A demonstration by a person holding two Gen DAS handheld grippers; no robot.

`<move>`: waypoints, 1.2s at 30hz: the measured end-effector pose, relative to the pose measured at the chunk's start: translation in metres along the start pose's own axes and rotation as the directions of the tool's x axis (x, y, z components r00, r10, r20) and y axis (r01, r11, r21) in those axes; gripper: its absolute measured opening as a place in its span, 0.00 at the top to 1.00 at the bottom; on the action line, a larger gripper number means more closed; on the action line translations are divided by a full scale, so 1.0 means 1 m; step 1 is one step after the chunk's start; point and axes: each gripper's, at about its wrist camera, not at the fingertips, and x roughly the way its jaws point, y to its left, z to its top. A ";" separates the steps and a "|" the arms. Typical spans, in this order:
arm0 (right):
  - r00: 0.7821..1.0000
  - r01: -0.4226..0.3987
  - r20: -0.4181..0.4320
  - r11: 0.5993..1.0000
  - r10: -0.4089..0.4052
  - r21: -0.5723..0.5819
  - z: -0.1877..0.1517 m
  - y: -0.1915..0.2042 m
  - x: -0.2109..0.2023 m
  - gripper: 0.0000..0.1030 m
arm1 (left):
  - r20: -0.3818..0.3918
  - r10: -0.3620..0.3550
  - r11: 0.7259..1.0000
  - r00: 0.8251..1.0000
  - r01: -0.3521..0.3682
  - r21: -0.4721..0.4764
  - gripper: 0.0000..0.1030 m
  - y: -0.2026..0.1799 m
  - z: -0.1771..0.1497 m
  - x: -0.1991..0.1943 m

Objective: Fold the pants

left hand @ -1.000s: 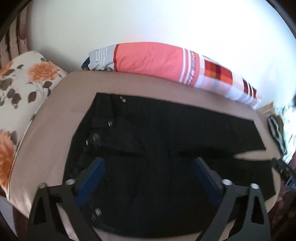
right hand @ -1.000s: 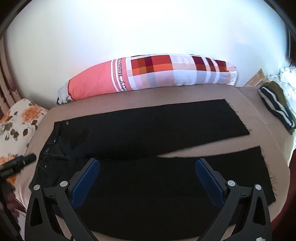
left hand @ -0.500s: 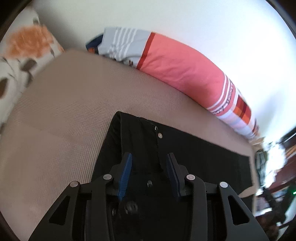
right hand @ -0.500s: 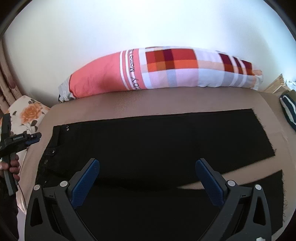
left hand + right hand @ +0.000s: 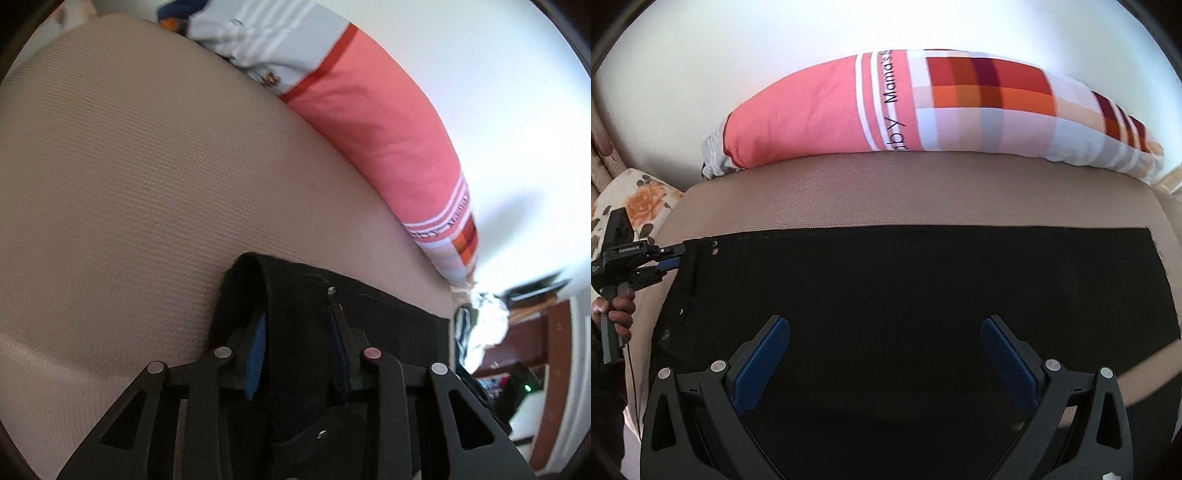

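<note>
Black pants (image 5: 923, 280) lie spread flat on a tan bed (image 5: 886, 192), waistband at the left. In the left wrist view my left gripper (image 5: 295, 314) is at the far waistband corner of the pants (image 5: 388, 321). Its jaws are closing, and a raised fold of black cloth fills the gap between the blue pads (image 5: 258, 343). The right wrist view shows that same left gripper (image 5: 670, 254) at the corner, held by a hand (image 5: 617, 306). My right gripper (image 5: 884, 325) hangs open over the middle of the pants, nothing between its fingers.
A long pink and checked bolster (image 5: 960, 103) lies along the far edge of the bed against a white wall. A floral pillow (image 5: 642, 199) sits at the left end. In the left wrist view, clothes and dark furniture (image 5: 517, 332) show past the bed's right end.
My left gripper moved from over the waist area to the far waistband corner, and its jaws narrowed onto the cloth. The right gripper moved forward and lower over the pants, still open.
</note>
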 end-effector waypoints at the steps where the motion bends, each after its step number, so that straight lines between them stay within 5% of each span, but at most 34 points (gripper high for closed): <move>1: 1.000 -0.007 -0.002 1.000 0.007 -0.005 0.004 0.002 0.005 0.00 | -0.006 -0.011 1.000 1.000 0.011 0.005 0.68 -0.001 0.003 0.003; 12: 0.984 -0.174 -0.085 0.960 0.159 -0.220 0.063 0.022 0.068 0.00 | -0.028 -0.079 0.997 0.996 0.079 0.005 0.70 -0.022 0.007 0.048; 15: 0.974 -0.212 -0.147 0.926 0.174 -0.311 0.079 0.029 0.090 0.00 | 0.008 -0.067 0.996 0.998 0.066 0.055 0.90 -0.036 0.003 0.043; 21: 0.910 -0.392 -0.318 0.807 0.268 -0.441 0.097 0.038 0.116 0.01 | 0.089 -0.113 0.981 0.990 0.097 0.167 0.93 -0.072 -0.016 0.006; 29: 0.784 -0.589 -0.554 0.620 0.280 -0.519 0.106 0.055 0.137 0.22 | 0.144 -0.172 0.945 0.975 0.122 0.303 0.93 -0.099 -0.042 -0.030; 36: 0.759 -0.587 -0.628 0.602 0.175 -0.542 0.106 0.025 0.145 0.49 | 0.164 -0.124 0.949 0.979 0.069 0.308 0.93 -0.090 -0.046 -0.039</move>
